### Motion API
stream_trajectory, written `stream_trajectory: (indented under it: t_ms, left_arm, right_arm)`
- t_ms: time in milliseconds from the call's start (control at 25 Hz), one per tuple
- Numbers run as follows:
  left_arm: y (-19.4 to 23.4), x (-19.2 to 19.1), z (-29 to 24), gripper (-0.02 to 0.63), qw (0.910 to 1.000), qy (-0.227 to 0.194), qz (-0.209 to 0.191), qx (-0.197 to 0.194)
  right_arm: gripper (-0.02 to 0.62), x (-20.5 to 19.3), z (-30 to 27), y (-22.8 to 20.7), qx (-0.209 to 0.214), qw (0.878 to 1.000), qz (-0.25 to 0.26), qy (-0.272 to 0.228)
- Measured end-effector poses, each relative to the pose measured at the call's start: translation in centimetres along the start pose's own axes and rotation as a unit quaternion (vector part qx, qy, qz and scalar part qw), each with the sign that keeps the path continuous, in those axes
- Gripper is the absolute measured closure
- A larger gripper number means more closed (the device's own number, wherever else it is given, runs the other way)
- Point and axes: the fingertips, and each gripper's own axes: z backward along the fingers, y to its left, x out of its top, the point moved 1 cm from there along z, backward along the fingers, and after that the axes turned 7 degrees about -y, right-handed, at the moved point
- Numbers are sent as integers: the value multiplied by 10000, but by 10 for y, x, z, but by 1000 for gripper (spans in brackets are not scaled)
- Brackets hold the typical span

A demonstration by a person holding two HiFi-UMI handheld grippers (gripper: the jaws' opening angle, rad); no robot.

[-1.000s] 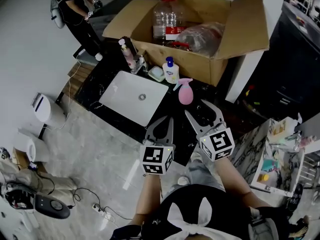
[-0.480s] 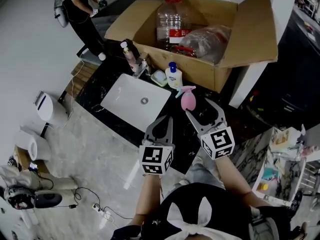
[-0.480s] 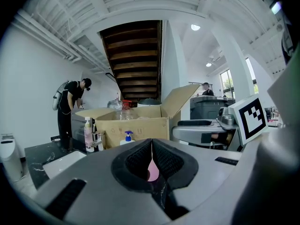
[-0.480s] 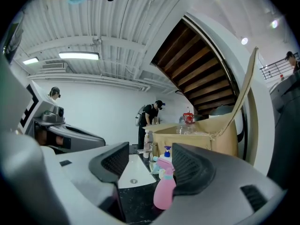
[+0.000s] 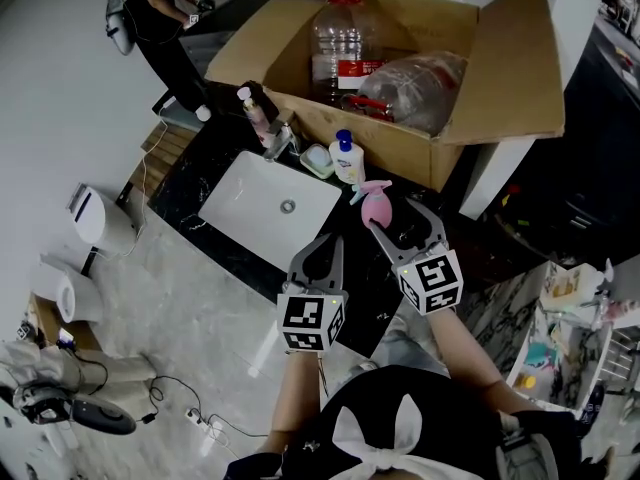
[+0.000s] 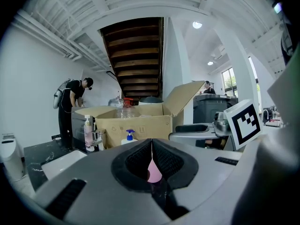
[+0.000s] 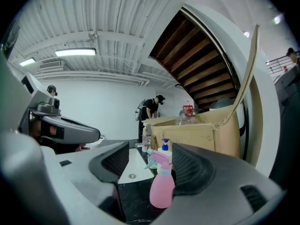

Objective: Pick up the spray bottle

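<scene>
**Fingers (image 7: 188,170) spread wide, nothing caught yet**

Right gripper (image 5: 393,215) has its jaws fully apart and empty. The pink spray bottle (image 7: 161,187) stands framed in the gap, pads clear of it. Left gripper (image 5: 330,246) is closed on nothing. The bottle stands on the dark counter (image 5: 190,183), just beside the white sink (image 5: 265,198). Its long axis is vertical and the nozzle points toward the sink. Watch out: the near finger sits close to the bottle and could nudge it over. Closing on the rounded belly could squeeze it out of the grip.

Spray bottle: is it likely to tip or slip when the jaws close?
Probably tippy: the spray bottle stands upright on the counter, with a narrow neck and trigger head above a rounded body. Its smooth curved plastic could slip when squeezed. It looks small, so it is probably light.
</scene>
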Motion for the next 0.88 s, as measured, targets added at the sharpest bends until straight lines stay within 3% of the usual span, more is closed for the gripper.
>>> stream_trajectory:
  t_ms: [880]
  left_arm:
    - [12,-27,-21,578,9990,412,111,164]
  right_arm:
    - [327,-63,-50,-28,72,9976,-260,636]
